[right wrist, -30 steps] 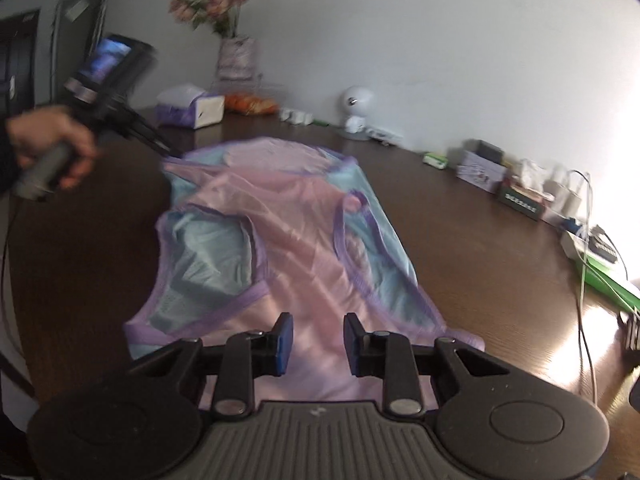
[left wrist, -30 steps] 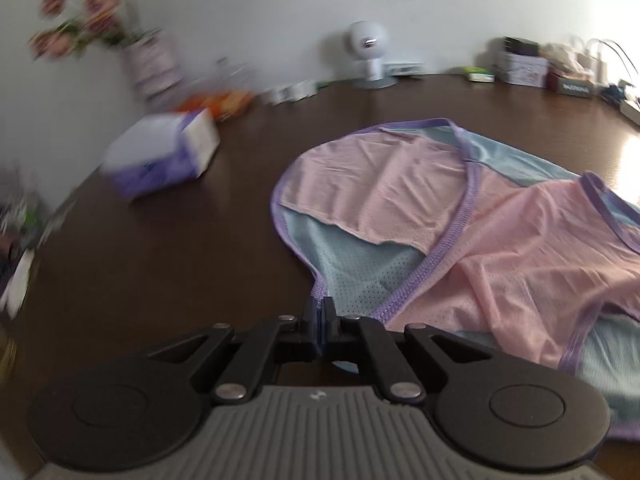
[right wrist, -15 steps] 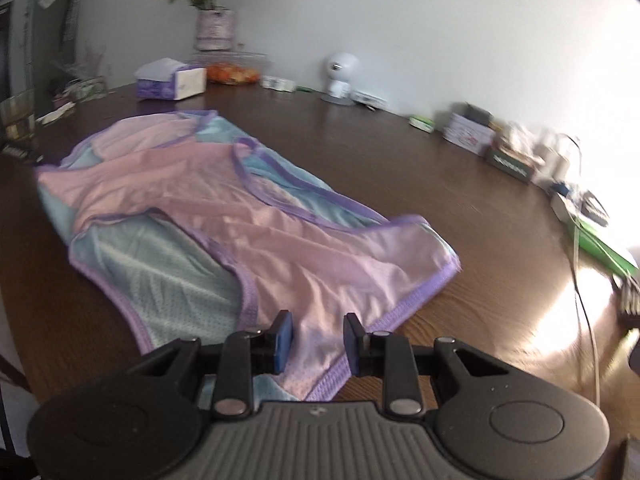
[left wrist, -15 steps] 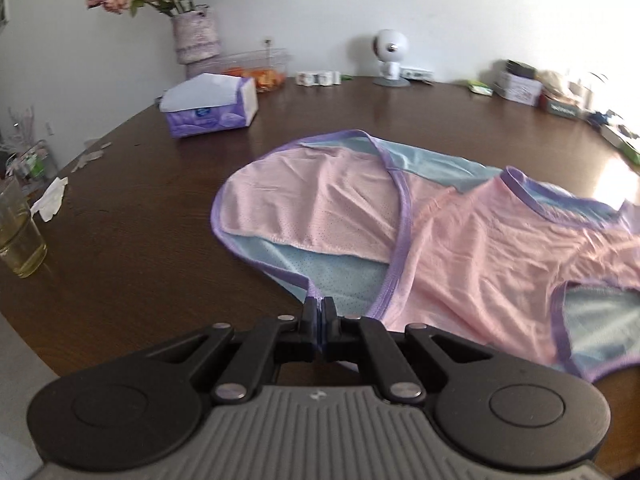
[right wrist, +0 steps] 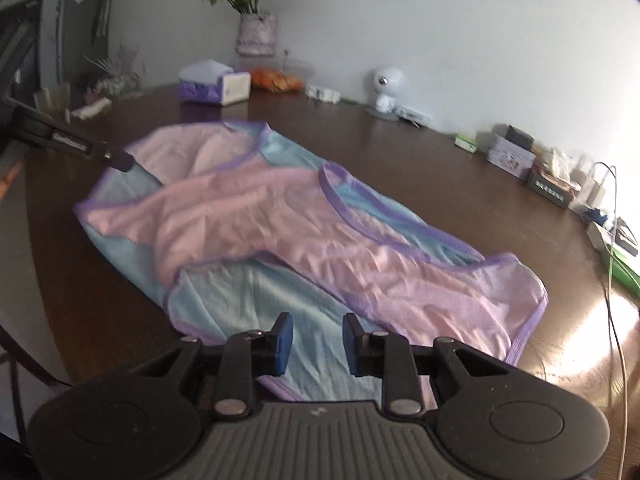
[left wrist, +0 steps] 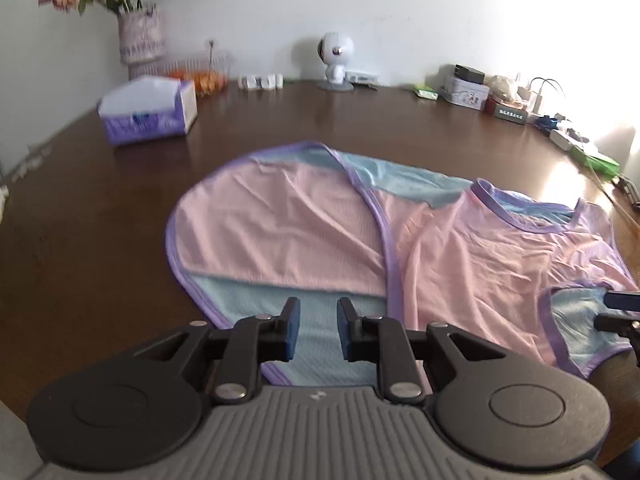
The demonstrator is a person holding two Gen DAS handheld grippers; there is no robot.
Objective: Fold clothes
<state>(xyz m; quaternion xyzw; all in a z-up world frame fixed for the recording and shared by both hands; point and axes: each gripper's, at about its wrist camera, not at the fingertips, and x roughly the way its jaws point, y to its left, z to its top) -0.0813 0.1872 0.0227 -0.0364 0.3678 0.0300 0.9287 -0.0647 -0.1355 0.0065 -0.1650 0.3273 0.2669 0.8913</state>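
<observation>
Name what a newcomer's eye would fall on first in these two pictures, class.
First, the pink and blue garment with purple trim, spread flat across the middle of the dark wooden table. Next, the left gripper at its near edge, jaws just opened and empty. Behind stands a vase of flowers.

A lived-in home room, with a dark wooden table (left wrist: 280, 128) pushed against a plain white wall. Ahead of the left gripper's fingers along the far edge sit household odds and ends — a vase of pink flowers (left wrist: 141, 40), a tissue box (left wrist: 148, 114), a small white robot-shaped camera (left wrist: 336, 60) — and chargers with cables (left wrist: 540, 98) to the far right.
</observation>
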